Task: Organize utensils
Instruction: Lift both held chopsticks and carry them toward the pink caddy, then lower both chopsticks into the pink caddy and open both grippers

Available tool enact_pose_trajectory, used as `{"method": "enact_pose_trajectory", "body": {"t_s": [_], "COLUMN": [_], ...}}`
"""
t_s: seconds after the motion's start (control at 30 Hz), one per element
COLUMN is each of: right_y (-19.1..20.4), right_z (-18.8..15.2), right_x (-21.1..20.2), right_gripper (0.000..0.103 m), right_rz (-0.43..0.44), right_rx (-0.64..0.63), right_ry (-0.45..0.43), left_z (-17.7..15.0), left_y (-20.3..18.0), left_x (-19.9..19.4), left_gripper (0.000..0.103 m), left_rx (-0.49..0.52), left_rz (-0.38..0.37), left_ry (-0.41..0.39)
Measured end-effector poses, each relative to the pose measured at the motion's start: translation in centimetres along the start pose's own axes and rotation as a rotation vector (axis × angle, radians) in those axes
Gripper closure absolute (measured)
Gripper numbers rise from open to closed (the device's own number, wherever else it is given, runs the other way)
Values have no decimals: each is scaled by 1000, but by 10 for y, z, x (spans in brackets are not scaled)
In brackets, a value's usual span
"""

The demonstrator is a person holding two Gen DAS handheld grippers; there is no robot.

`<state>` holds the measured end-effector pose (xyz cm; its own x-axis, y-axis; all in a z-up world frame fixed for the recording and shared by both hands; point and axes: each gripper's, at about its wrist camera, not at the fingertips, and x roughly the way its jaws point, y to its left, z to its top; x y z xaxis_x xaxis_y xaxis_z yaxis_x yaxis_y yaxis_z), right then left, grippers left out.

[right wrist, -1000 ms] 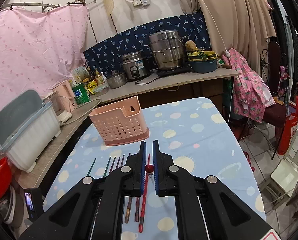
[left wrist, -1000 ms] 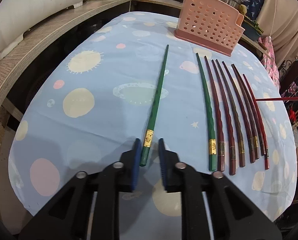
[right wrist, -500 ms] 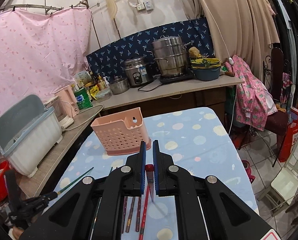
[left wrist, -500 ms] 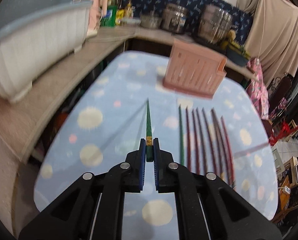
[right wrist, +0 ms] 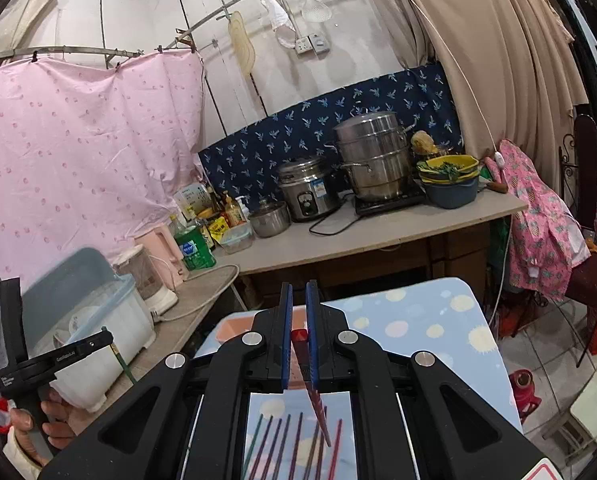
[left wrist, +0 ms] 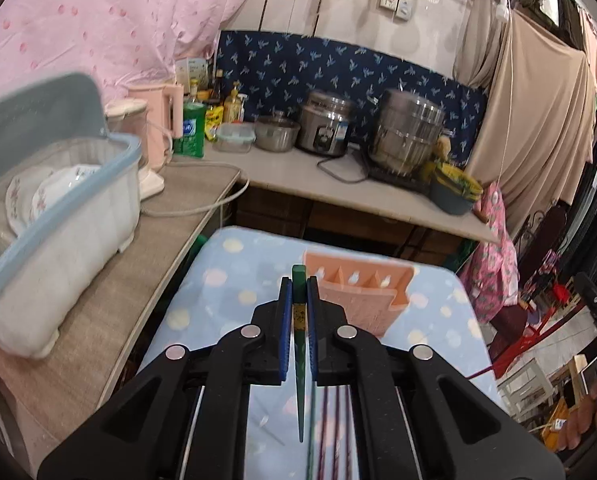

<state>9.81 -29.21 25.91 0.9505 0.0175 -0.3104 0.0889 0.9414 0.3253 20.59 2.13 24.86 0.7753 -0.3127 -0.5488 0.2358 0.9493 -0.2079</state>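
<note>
My left gripper (left wrist: pixel 296 280) is shut on a green chopstick (left wrist: pixel 299 368), which hangs point-down between the blue pads, lifted off the table. Beyond it stands the pink perforated utensil holder (left wrist: pixel 358 296) on the blue dotted tablecloth (left wrist: pixel 218 292). My right gripper (right wrist: pixel 297 286) is shut on a red chopstick (right wrist: pixel 314 392), its thick end up between the pads and its tip slanting down. Under it lies a row of several dark red chopsticks and one green chopstick (right wrist: pixel 254 446) on the cloth. The left gripper (right wrist: pixel 108 336) shows at the lower left of the right wrist view, held by a hand.
A counter (left wrist: pixel 170 240) runs along the left with a white dish bin (left wrist: pixel 58 216) holding plates. The back counter (right wrist: pixel 378 236) carries pots, a rice cooker and bottles. A chair draped in pink cloth (right wrist: pixel 546 220) stands to the right of the table.
My left gripper closed on the green chopstick and lifted it high off the table, tilting up. My right gripper also rose with the red chopstick, whose tip now hangs over the row.
</note>
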Motion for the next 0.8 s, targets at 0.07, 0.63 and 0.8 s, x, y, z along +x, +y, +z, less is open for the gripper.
{"method": "enact_pose_trajectory", "body": {"t_s": [0.07,0.63,0.8], "right_y": [11,59,48], "right_z": [18,90,57], "right_x": [12,154,190], "right_gripper": [96,96,96], "right_rz": [17,135,115], "right_rx": [-16,-1,12], "right_ry": [-23,-58,18], "left_z": [26,112,91], "left_y": [-8,-39,-28], "left_x": [1,87,117], "left_gripper": [96,96,96], "left_rx": [-3,-19,-31], "left_rz": [0,17,27], "left_ry": [-41,-145,-89]}}
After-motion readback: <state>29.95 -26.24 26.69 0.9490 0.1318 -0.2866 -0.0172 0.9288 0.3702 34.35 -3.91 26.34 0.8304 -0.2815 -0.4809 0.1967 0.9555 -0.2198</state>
